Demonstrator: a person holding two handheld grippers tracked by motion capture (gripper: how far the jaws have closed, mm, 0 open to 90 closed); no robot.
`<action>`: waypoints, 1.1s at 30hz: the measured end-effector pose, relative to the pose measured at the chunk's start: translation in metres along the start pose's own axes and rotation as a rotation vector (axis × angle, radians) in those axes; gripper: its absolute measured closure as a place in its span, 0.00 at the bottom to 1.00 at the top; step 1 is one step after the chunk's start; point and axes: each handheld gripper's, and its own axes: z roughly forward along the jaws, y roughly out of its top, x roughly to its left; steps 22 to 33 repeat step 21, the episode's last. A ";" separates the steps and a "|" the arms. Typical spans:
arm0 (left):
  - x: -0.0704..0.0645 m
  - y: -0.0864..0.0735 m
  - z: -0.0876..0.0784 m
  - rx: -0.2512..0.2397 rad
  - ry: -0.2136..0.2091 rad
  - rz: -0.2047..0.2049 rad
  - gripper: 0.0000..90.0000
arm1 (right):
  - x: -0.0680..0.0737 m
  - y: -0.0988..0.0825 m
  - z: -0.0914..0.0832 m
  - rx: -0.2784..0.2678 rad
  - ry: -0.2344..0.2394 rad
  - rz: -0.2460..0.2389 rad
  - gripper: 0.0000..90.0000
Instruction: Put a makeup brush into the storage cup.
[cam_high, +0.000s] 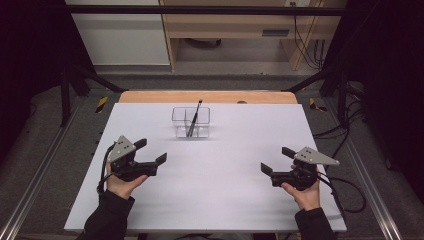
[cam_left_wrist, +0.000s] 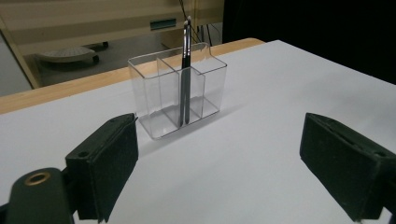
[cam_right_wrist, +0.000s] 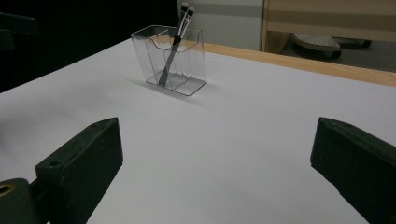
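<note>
Nearest the person, the left hand-held gripper (cam_high: 153, 151) sat low over the white surface (cam_high: 215, 195) at its left side, held by a hand in a dark sleeve. Its jaws stood wide apart with nothing between them, as the left gripper view showed bare surface in the gap. The right hand-held gripper (cam_high: 276, 160) sat at the right side of the surface, about as near the person, and its jaws were likewise spread wide with nothing in them.

Farther off, well apart from both, a clear plastic organizer (cam_high: 191, 122) stood upright near the far middle of the surface. It was divided into compartments. Two slim black brushes (cam_right_wrist: 175, 42) leaned together in one compartment, their tips rising above the rim. Beyond it ran the wooden edge (cam_high: 150, 96) of the table, and past that a pale cabinet (cam_high: 230, 25).
</note>
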 end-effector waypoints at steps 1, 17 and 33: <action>0.002 -0.002 -0.002 0.001 0.005 -0.005 0.12 | 0.000 0.000 0.000 0.001 0.001 0.001 0.03; 0.021 -0.026 -0.022 -0.017 0.068 -0.063 0.11 | -0.001 0.000 -0.003 -0.001 -0.005 0.000 0.03; 0.022 -0.029 -0.020 0.001 0.073 -0.063 0.11 | -0.002 -0.001 -0.002 0.001 -0.004 -0.003 0.03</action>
